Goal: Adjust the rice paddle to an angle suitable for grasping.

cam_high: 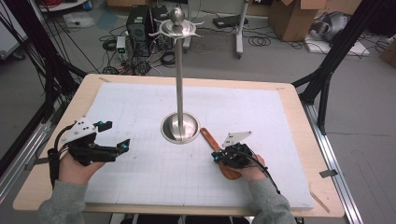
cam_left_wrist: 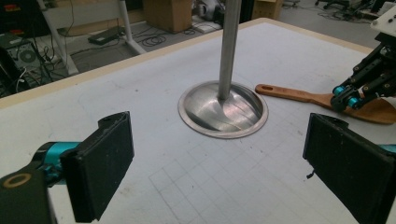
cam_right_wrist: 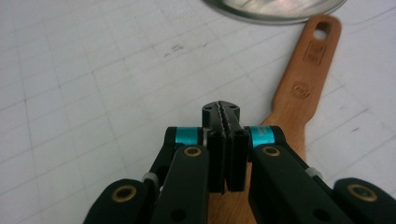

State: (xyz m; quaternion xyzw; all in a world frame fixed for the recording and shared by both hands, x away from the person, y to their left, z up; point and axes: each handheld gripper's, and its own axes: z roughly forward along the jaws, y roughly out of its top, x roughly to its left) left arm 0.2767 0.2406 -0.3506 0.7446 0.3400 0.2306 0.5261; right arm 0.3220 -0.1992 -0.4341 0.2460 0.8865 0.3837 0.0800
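- Our right gripper (cam_right_wrist: pixel 223 112) has its jaws pressed together with nothing visibly caught between them. It sits just above the wooden spatula (cam_right_wrist: pixel 299 88), over the wide end of it, on the near side of the metal stand (cam_high: pixel 180 127).
- Our left gripper (cam_left_wrist: pixel 215 168) holds its jaws wide apart and empty, well off to the left of the stand and pointing toward its base.
- The spatula (cam_high: pixel 212 142) lies flat on the worktop (cam_high: pixel 299 100), just right of the stand's round base. Its handle end, with the hanging hole, almost reaches the rim of the base, and its blade runs back toward us under the right hand (cam_high: pixel 250 168).
- We judge the step in hand to be the pick-up of the spatula, not yet done: the closed jaws rest over it rather than around it.
- The next move, as we read it, calls for opening the right gripper, settling its jaws on either side of the narrow handle, and closing firmly. After that the hole could go onto one of the hooks (cam_high: pixel 196 24) at the top of the stand.
- A white gridded mat (cam_high: pixel 140 102) covers the worktop around the stand, faintly scuffed, with the bare wood showing as a border.
- Beyond the stand, the room's floor carries cables, a computer tower (cam_high: pixel 137 23) and cardboard boxes (cam_high: pixel 294 16).
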